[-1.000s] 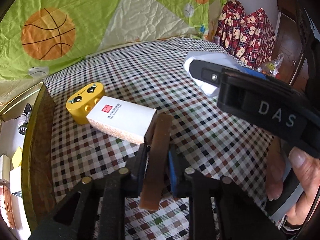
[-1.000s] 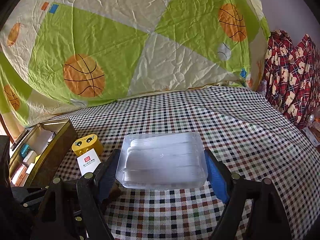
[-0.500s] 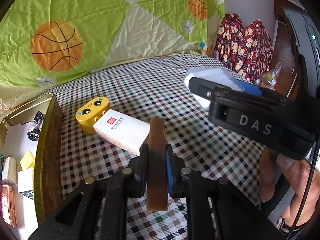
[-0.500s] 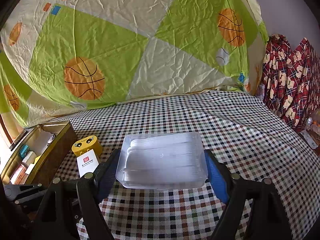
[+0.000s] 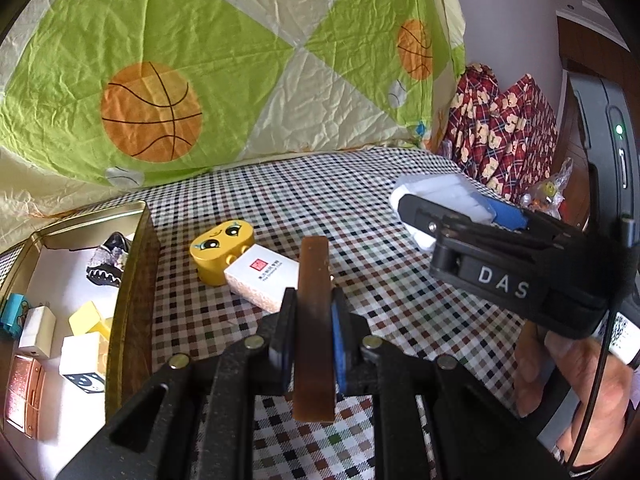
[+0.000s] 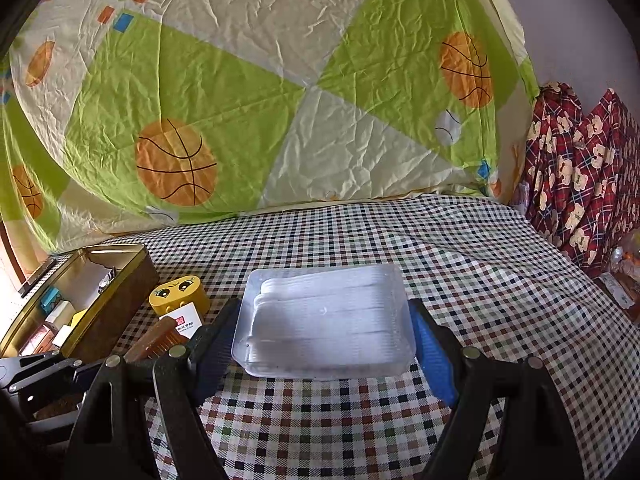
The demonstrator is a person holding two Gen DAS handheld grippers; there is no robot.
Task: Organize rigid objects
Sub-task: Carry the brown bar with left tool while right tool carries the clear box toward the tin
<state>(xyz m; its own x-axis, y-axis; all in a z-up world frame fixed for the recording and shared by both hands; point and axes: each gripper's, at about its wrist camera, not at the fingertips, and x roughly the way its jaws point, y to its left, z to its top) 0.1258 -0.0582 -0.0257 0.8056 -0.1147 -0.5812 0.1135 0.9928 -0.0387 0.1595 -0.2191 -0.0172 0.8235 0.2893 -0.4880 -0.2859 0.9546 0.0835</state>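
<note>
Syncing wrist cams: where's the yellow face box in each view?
Left wrist: yellow face box left of centre, touching the white carton.
Right wrist: lower left, behind the same carton.
Shared landmark: gold tin to its left.

Ahead of the fingers a checked cloth (image 6: 460,280) in white, dark, red and green squares covers the flat surface, rumpled into soft folds toward the far right. Beyond it hangs a creased sheet (image 6: 248,92) of lime green and cream panels printed with orange basketballs (a small baseball too). To the right — past the sheet's edge — stands a pale wall (image 5: 516,20), with red tartan fabric (image 6: 580,168) patterned with bears heaped below it. Daylight falls evenly.
</note>
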